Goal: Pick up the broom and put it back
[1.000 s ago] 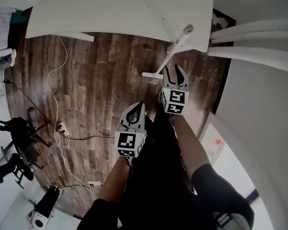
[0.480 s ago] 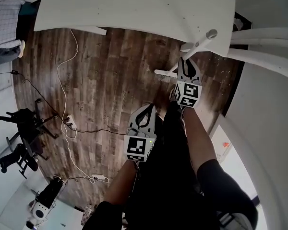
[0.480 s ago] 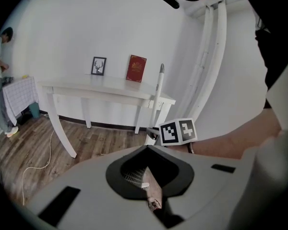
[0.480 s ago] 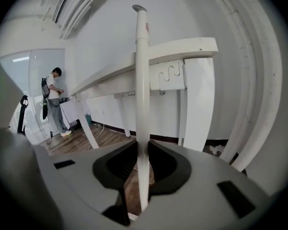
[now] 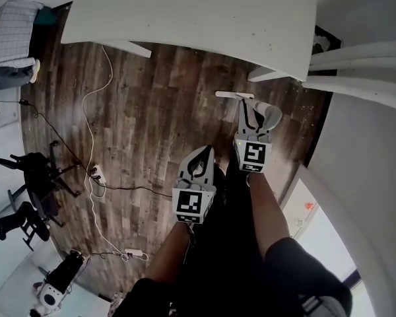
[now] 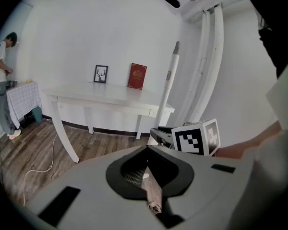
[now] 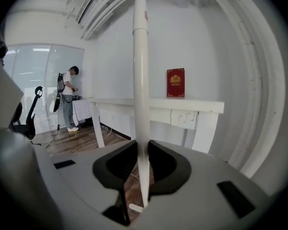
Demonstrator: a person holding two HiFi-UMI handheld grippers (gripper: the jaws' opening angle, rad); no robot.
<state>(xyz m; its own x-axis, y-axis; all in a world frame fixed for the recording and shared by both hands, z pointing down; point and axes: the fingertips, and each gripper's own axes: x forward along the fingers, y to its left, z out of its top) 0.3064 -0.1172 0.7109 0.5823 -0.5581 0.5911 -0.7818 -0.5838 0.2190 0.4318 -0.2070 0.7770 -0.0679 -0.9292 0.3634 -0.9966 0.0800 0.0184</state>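
Observation:
The white broom stands upright, its handle clamped between the pads of my right gripper. In the head view the broom's flat head shows just beyond the right gripper, over the wooden floor near the table's edge. The left gripper view shows the handle rising beside the table, with the right gripper's marker cube below it. My left gripper hangs lower left of the right one, its jaws shut with nothing in them.
A white table stands ahead, its leg to the left. White pipes run along the wall at right. Cables trail over the floor, with an office chair beyond. A person stands far left.
The right gripper's jaws closed on the broom handle. The handle, which leaned on the table's edge, has come away from it and now stands upright. The left gripper barely moved.

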